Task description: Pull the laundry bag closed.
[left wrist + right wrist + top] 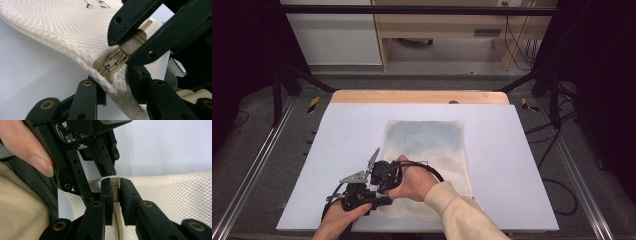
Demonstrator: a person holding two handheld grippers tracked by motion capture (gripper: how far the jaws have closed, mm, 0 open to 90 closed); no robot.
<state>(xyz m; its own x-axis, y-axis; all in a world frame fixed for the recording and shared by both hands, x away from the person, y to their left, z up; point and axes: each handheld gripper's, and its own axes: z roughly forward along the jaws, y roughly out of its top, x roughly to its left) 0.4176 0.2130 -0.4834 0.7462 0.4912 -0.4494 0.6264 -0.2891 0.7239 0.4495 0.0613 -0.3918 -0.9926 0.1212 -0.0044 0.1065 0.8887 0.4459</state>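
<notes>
2 hand-held grippers (379,182) at mesh bag (432,150) zipper (112,62); black marks (95,3) unreadable.

Cream mesh zip bag (427,150), flat on table

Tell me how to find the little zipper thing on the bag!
Look at the white table and find the cream mesh bag on it. Go to its near left corner, where both grippers meet. The zipper slider is the small beige metal piece on that edge, not soft netting.
</notes>
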